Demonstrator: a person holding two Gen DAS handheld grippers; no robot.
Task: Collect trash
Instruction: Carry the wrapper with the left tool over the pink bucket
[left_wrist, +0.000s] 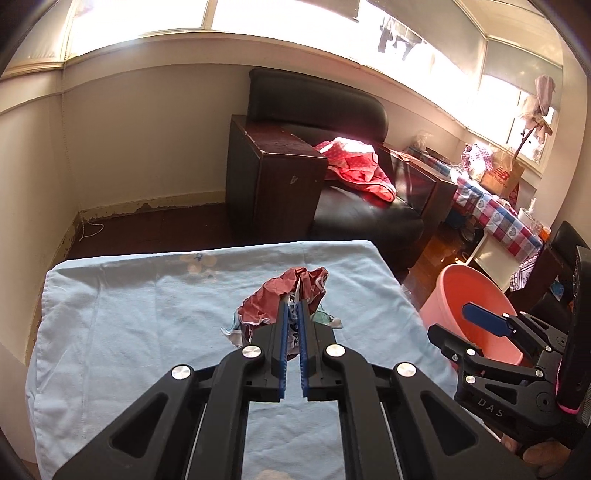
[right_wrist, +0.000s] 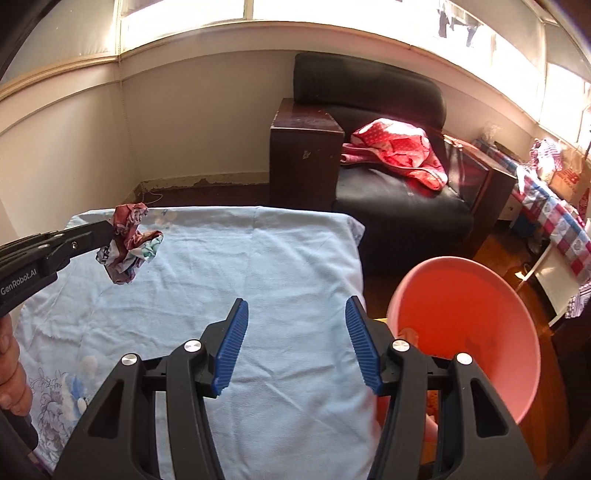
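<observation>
A crumpled wad of red and white printed paper (left_wrist: 284, 299) is pinched in my left gripper (left_wrist: 293, 306), which is shut on it and holds it above the light blue cloth (left_wrist: 147, 314). In the right wrist view the same wad (right_wrist: 129, 243) hangs at the left gripper's tip (right_wrist: 109, 230), clear of the cloth (right_wrist: 277, 258). My right gripper (right_wrist: 295, 312) stands open over the cloth's right part with nothing between its blue pads (right_wrist: 232, 347). A pink bucket (right_wrist: 461, 332) stands to the right of the cloth, lower down; the bucket (left_wrist: 476, 306) also shows behind the right gripper (left_wrist: 480, 319).
A black leather armchair (right_wrist: 388, 177) with dark wooden sides holds a red spotted garment (right_wrist: 399, 147) behind the cloth. A checked cloth covers a table (left_wrist: 495, 210) with bags at far right. Bright windows run along the back wall. A hand (right_wrist: 11, 369) grips the left handle.
</observation>
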